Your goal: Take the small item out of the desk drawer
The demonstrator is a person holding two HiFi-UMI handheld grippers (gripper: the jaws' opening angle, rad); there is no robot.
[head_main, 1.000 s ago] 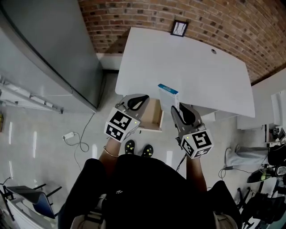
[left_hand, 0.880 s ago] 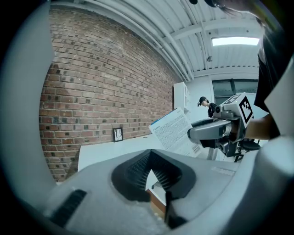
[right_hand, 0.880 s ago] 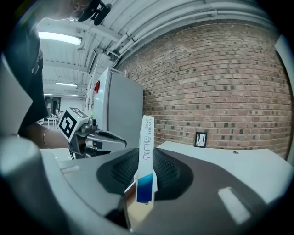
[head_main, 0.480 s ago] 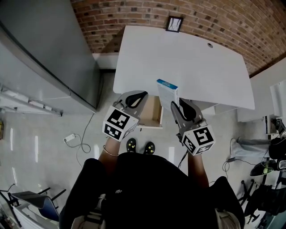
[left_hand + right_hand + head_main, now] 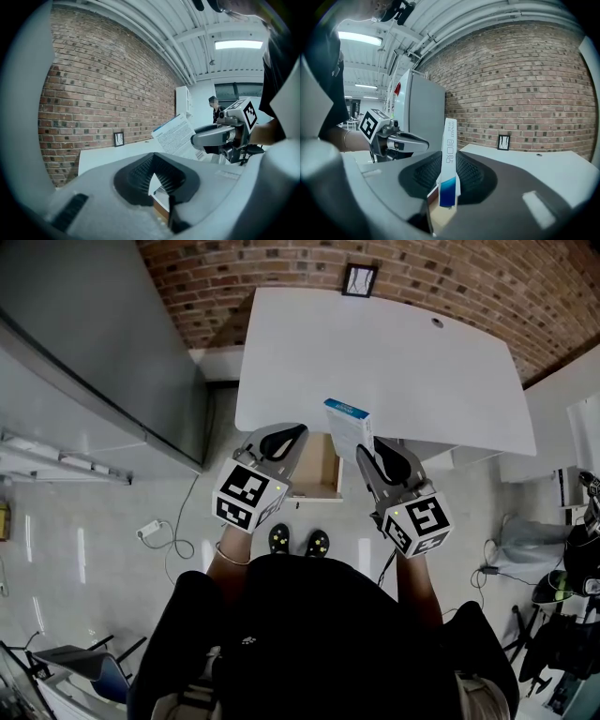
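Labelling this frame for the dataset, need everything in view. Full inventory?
desk: one, white, against the brick wall
brick wall: one, red-brown, behind the desk
frame: one, black, on the brick wall
drawer: one, wood-coloured, pulled open at the desk's near edge
box: one, white with a blue end, held upright by the desk's near edge
cabinet: one, grey, left of the desk
socket block with cable: one, white, on the floor at left
shoes: two, black with yellow dots, on the floor below the drawer
left gripper: one, grey, jaws shut, empty
right gripper: one, grey, jaws closed on the box
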